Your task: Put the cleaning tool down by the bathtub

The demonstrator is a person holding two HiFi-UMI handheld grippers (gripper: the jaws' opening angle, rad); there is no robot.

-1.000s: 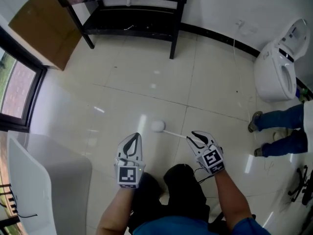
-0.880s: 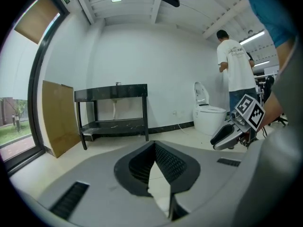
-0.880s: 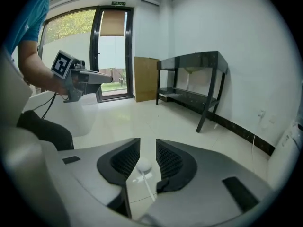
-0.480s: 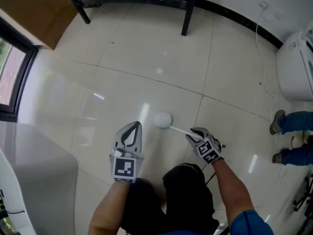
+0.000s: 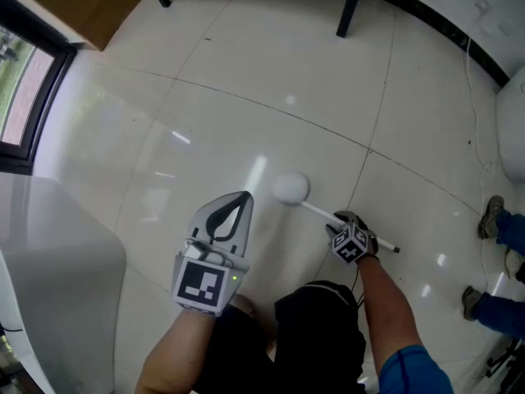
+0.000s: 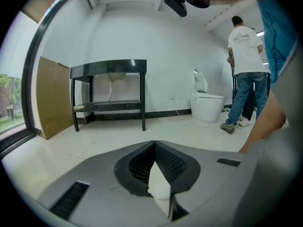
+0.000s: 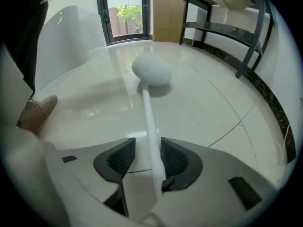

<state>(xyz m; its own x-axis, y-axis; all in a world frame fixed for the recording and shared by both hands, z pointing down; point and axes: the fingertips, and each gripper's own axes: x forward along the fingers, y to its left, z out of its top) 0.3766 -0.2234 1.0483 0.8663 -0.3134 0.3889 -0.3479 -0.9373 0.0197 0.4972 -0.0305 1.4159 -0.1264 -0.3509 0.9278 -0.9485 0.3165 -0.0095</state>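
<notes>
Looking steeply down at a glossy pale tiled floor [image 5: 246, 80]; a white cleaning tool [image 5: 290, 187], with a round head and a thin straight handle, lies across the tiles; its head rests on the floor, to the right of a white bathtub [image 5: 49, 245] that fills the lower left corner, near it but not touching.

The right gripper [image 7: 147, 140] is low over the floor with the handle running between its two jaws; the jaws are opening, with a clear gap on the left of the handle, so the pads no longer clamp it; the far end of the handle sticks out behind the gripper.

The left gripper [image 5: 244, 195] hovers between the bathtub and the tool's head; its jaws are closed together with nothing between them.

A dark-framed window [image 5: 20, 97] sits at the left edge; a brown cardboard sheet [image 6: 52, 96] leans on the wall beside a black table [image 6: 109, 66]; further along the wall stands a white toilet [image 6: 207, 105], and a person [image 6: 244, 46] in a white shirt and jeans stands next to it, back turned.
</notes>
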